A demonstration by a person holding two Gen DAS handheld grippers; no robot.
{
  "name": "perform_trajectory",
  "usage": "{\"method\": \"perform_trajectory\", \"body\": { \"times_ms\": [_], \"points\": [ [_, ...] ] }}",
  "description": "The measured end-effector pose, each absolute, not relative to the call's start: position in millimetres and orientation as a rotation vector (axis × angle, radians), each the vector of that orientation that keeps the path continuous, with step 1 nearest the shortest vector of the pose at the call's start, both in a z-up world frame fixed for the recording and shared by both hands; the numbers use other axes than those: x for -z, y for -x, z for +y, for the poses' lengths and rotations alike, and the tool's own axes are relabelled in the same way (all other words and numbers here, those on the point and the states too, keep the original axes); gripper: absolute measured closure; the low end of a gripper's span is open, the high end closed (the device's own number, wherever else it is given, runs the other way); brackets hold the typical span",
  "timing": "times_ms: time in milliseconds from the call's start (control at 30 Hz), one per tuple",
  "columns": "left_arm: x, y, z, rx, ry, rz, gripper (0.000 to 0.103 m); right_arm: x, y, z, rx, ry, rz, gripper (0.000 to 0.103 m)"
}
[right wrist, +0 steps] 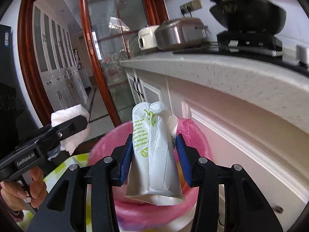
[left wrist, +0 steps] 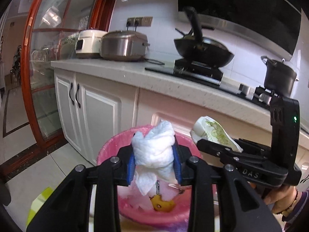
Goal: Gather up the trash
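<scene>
Trash in both grippers, over pink-lined bin.

Left wrist view: left gripper (left wrist: pixel 154 161) jaws pinching white paper towel wad (left wrist: pixel 155 152), directly above bin (left wrist: pixel 108 150) opening; scraps already inside. Judgement: spread jaws here, wad should drop clean; watch loose tail snagging pad.

Right wrist view: right gripper (right wrist: pixel 153 155) jaws pinching crumpled paper cup (right wrist: pixel 154 154), above bin (right wrist: pixel 200 147) near cabinet-side rim. Judgement: shift toward bin centre before release.
</scene>
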State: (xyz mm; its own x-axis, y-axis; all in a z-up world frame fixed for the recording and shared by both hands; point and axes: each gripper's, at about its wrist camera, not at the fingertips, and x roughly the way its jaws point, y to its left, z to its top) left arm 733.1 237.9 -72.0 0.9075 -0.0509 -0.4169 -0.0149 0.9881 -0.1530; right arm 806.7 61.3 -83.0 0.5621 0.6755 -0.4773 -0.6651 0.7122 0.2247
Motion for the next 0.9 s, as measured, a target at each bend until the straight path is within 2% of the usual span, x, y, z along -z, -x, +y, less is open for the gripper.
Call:
{"method": "perform_trajectory", "body": {
  "times_ms": [67, 133, 200, 267, 467, 533, 600, 733, 767, 900],
  "points": [
    [82, -743, 241, 0.007, 0.15, 0.438, 0.061, 92, -822, 66, -0.803, -0.024, 0.589, 0.057],
    [88, -749, 243, 0.002, 0.151, 0.445, 0.059, 96, -828, 67, -0.801, -0.021, 0.593, 0.054],
    [91, -747, 244, -0.007, 0.151, 0.435, 0.047, 98, -834, 68, -0.795, -0.014, 0.591, 0.053],
    [94, -747, 247, -0.019, 0.157, 0.43, 0.04, 101, -835, 69, -0.796, -0.009, 0.592, 0.047],
    [83, -725, 246, -0.048, 0.143, 0.426, 0.04, 90, -818, 55, -0.791, -0.019, 0.574, 0.047],
    [73, -711, 246, -0.062, 0.143, 0.418, 0.035, 80, -809, 49, -0.792, -0.018, 0.563, 0.047],
    [59, -692, 244, -0.078, 0.146, 0.407, 0.023, 66, -791, 41, -0.791, -0.009, 0.548, 0.047],
    [22, -641, 233, -0.083, 0.146, 0.373, 0.01, 28, -744, 22, -0.792, -0.005, 0.513, 0.046],
    [11, -625, 229, -0.091, 0.139, 0.362, 0.004, 20, -733, 18, -0.79, -0.002, 0.506, 0.042],
    [-28, -564, 206, -0.096, 0.059, 0.323, 0.005, -24, -669, -10, -0.793, -0.01, 0.459, 0.028]
  ]
}}
